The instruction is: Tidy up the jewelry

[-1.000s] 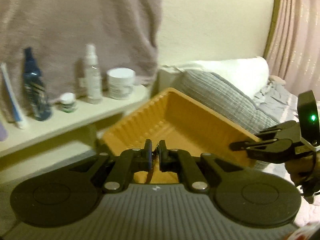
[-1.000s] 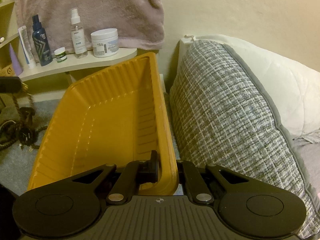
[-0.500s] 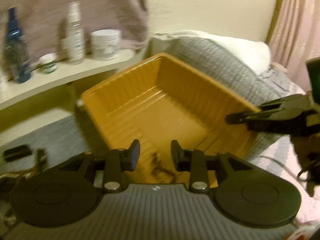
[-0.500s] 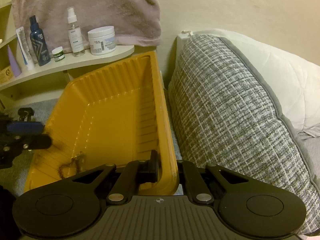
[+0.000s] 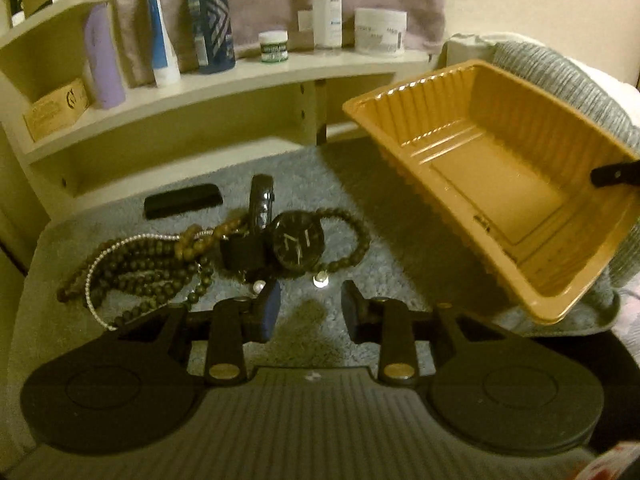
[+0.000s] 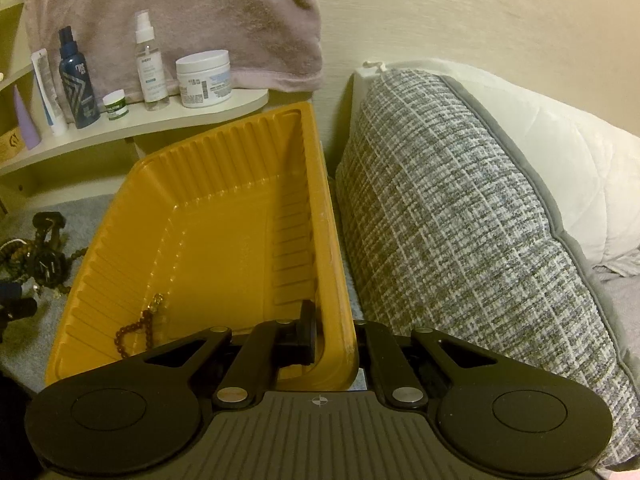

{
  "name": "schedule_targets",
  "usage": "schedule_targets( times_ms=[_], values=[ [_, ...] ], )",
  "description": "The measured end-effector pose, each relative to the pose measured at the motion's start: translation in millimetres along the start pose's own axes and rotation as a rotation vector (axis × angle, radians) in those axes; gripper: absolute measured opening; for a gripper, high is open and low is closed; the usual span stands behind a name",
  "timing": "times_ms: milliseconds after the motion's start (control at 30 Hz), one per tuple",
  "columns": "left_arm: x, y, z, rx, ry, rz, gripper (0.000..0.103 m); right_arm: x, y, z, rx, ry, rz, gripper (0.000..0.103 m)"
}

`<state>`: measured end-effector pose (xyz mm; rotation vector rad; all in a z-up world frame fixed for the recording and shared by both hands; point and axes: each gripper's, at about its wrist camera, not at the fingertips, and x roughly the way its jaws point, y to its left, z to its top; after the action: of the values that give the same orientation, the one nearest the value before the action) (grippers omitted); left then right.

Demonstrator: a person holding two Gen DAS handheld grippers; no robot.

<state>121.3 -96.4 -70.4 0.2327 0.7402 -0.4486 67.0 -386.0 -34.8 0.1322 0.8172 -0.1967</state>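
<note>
My left gripper is open and empty, just in front of a pile of jewelry on a grey mat: a black watch, a beaded bracelet, tangled bead necklaces and a black bangle. My right gripper is shut on the right wall of a yellow ribbed tray, holding it tilted above the mat; the tray also shows in the left wrist view. A dark beaded bracelet lies inside the tray near its front left corner.
A curved shelf behind the mat holds bottles, a tube and jars, with a towel hanging above. A grey woven cushion and a white pillow stand right of the tray. A black flat case lies on the mat.
My left gripper opened and dropped the beaded bracelet into the tray, then swung left and down to the jewelry pile. The right gripper kept hold of the tray.
</note>
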Motion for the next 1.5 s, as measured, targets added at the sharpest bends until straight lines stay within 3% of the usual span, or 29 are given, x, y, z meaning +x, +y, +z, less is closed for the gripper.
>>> schedule_targets(
  times_ms=[300,533,667,933,1300,1500],
  values=[
    [25,-9,2,-0.017,-0.011,-0.015,0.019,4,1,1,-0.012,0.018,-0.005,0.006],
    [32,-18,-1,0.017,-0.025,0.012,0.015,8,0,0,-0.012,0.028,-0.003,0.007],
    [33,-19,0,0.033,-0.032,0.025,0.008,8,0,0,-0.01,0.028,-0.003,0.007],
    [26,-21,0,0.056,-0.037,0.023,0.007,7,1,-1,-0.008,0.026,-0.007,0.007],
    [-27,-43,32,0.03,-0.156,-0.136,0.007,5,4,-2,-0.012,0.023,-0.011,0.007],
    [-25,-72,36,0.074,-0.145,-0.225,0.007,5,5,-4,-0.009,0.026,-0.012,0.007]
  ],
)
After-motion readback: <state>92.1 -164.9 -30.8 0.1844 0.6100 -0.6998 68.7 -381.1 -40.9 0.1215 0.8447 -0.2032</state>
